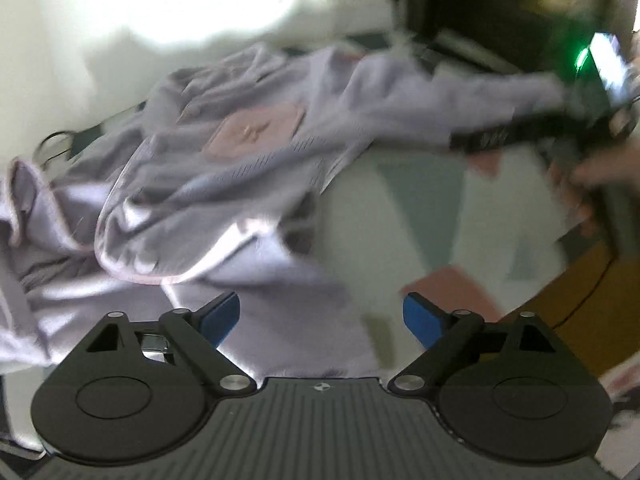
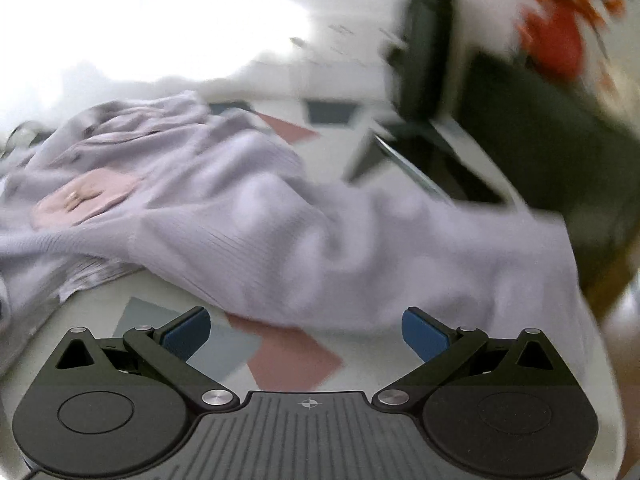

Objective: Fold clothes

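On the patterned table [image 2: 288, 356], both grippers, left gripper [image 1: 321, 316] and right gripper [image 2: 306, 332], gape wide near the lilac garment [image 2: 248, 220].

Each view looks forward from behind its own tool, low over the bench [image 1: 432, 208] and tilted down along the spread blue fingers. The left wrist view sits close to the lilac garment [image 1: 248, 148], facing its rumpled body, with the right tool [image 1: 500, 136] at far right. The right wrist view faces the same garment [image 2: 280, 240] from its sleeve side, and both share the pink patch [image 1: 256, 130].
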### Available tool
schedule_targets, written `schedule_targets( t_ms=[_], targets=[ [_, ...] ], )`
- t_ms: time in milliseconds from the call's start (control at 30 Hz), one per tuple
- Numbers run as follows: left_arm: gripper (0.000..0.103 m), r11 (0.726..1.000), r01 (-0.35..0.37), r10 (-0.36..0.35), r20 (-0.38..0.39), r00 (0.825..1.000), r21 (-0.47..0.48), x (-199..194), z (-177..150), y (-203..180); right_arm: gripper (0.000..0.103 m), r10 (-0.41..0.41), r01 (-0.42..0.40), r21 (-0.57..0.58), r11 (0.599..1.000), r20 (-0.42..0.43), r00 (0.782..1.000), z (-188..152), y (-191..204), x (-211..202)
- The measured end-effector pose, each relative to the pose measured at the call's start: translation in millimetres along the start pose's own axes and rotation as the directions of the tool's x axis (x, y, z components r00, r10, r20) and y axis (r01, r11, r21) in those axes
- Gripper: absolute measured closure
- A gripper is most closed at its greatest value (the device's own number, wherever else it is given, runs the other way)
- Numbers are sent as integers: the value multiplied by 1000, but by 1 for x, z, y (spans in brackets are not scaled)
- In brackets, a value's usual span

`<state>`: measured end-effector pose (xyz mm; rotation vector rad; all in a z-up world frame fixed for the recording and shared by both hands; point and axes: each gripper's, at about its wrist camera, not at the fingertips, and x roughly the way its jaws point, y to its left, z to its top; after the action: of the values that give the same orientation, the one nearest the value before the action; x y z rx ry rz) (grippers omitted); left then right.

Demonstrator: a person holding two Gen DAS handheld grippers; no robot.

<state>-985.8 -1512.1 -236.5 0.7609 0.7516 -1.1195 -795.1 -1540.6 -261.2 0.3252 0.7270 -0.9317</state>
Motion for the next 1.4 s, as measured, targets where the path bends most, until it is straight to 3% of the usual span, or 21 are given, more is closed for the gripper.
schedule_targets(
  t_ms=[33,100,167,233,300,333,367,467,500,567,667,767,833,933,1000,1033,1100,1200,1267,1333,1400],
  targets=[
    [14,1000,-19,18,-19,1000,-21,4,-4,0,1,12,-11,-48,999,15,1000,2,5,3],
    [27,997,-57,53,-59,997,-61,12,-11,0,1,57,-52,-115,992,44,997,7,11,9],
    [57,986,-48,39,-58,998,-157,6,-16,13,1,86,-79,-157,985,44,995,11,14,18],
    [72,965,-31,19,-48,999,-261,-2,-20,29,3,98,-95,-184,978,10,995,15,16,31],
    [78,932,-13,0,-36,999,-361,-11,-25,45,21,120,-121,-182,976,-15,993,20,13,43],
    [81,900,16,-27,-19,999,-435,-15,-27,56,26,140,-141,-160,977,-20,990,23,8,48],
    [82,857,53,-60,4,998,-513,-20,-29,68,42,145,-147,-126,981,-22,989,27,1,53],
    [83,729,136,-114,76,991,-670,-34,-36,92,66,178,-178,-14,984,-8,984,40,-25,66],
    [83,697,162,-130,99,987,-698,-38,-37,96,73,193,-193,25,981,-8,981,44,-34,72],
    [84,667,218,-177,133,975,-712,-44,-36,95,78,210,-209,80,975,-9,978,54,-48,82],
    [84,678,319,-295,151,943,-662,-39,-23,77,82,135,-136,95,986,10,991,70,-62,99],
    [85,731,394,-412,100,905,-557,-20,0,42,84,43,-50,130,990,61,997,89,-77,110],
    [85,778,420,-456,41,889,-466,-4,14,15,84,12,-24,156,988,75,997,98,-85,116],
    [85,799,428,-479,-17,878,-422,14,19,-6,82,-3,-6,150,989,58,998,100,-88,126],
    [85,809,432,-491,-54,870,-398,26,22,-19,62,-16,7,145,989,65,998,93,-87,123],
    [85,814,434,-496,-73,865,-386,32,23,-25,57,-29,19,143,990,69,997,88,-86,120],
    [85,814,442,-507,-89,858,-376,38,23,-33,40,-18,4,154,988,89,996,75,-88,106],
    [76,805,450,-511,-65,857,-387,35,14,-26,28,3,-25,190,981,112,994,55,-90,82],
    [55,801,458,-513,-47,857,-385,34,14,-19,26,36,-61,235,970,106,994,41,-93,66],
    [45,799,465,-509,-16,861,-381,30,17,-11,26,61,-87,276,957,101,993,26,-95,49],
    [44,783,495,-522,35,853,-376,21,13,2,26,76,-102,303,947,97,992,12,-95,30]
  ],
)
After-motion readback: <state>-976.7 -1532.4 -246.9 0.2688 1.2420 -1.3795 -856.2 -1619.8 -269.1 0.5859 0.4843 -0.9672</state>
